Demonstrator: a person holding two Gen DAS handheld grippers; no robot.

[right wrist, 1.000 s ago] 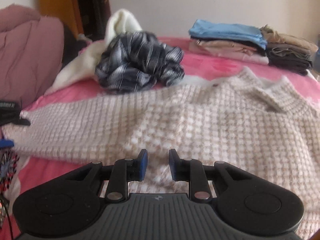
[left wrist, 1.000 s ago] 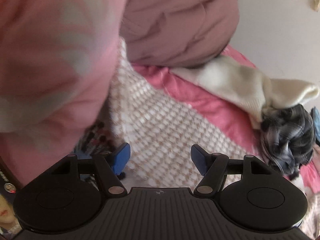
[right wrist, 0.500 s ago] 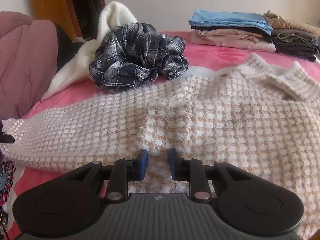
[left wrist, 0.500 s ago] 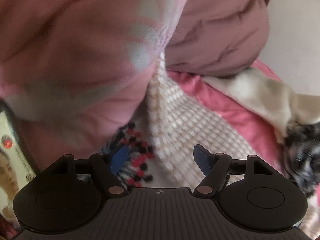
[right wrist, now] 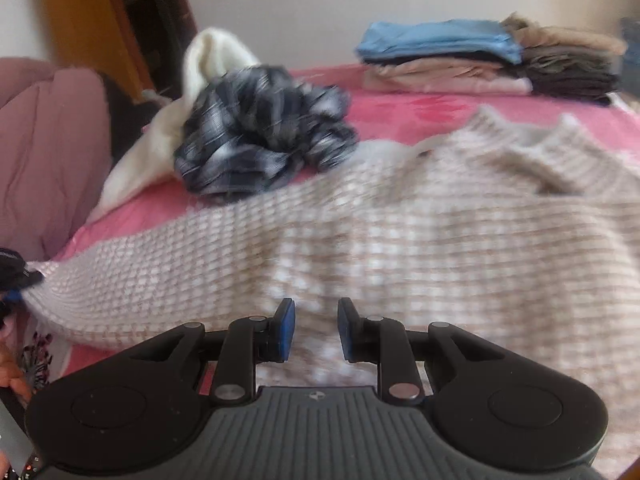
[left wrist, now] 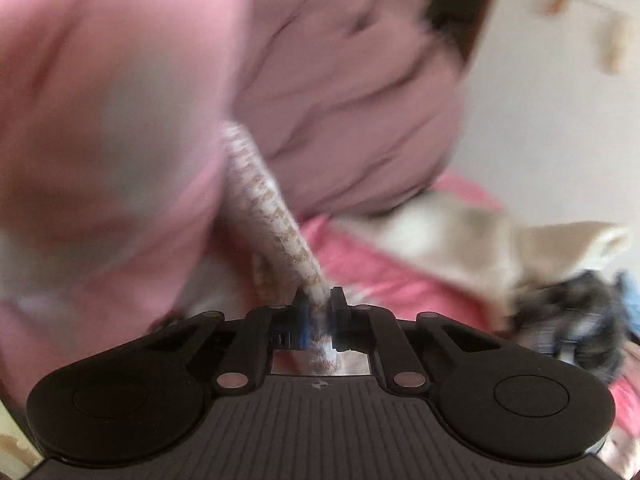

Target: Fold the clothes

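Observation:
A beige and white checked knit sweater (right wrist: 420, 232) lies spread on the pink bed (right wrist: 400, 108). My left gripper (left wrist: 317, 312) is shut on the sweater's sleeve end (left wrist: 276, 216), which runs up and away from the jaws; the left wrist view is blurred. That gripper shows at the far left of the right wrist view (right wrist: 16, 276), holding the sleeve tip. My right gripper (right wrist: 316, 328) hovers just over the sweater's lower body with its jaws a little apart and nothing between them.
A crumpled dark plaid shirt (right wrist: 264, 136) and a cream garment (right wrist: 208, 60) lie behind the sweater. Folded clothes are stacked at the back right (right wrist: 480, 56). A mauve quilt (right wrist: 48, 140) is at the left. A pink-sleeved arm (left wrist: 100, 120) fills the left wrist view.
My left gripper was open above the sleeve and has closed on its end. My right gripper's jaws have opened slightly and it has shifted a little over the sweater.

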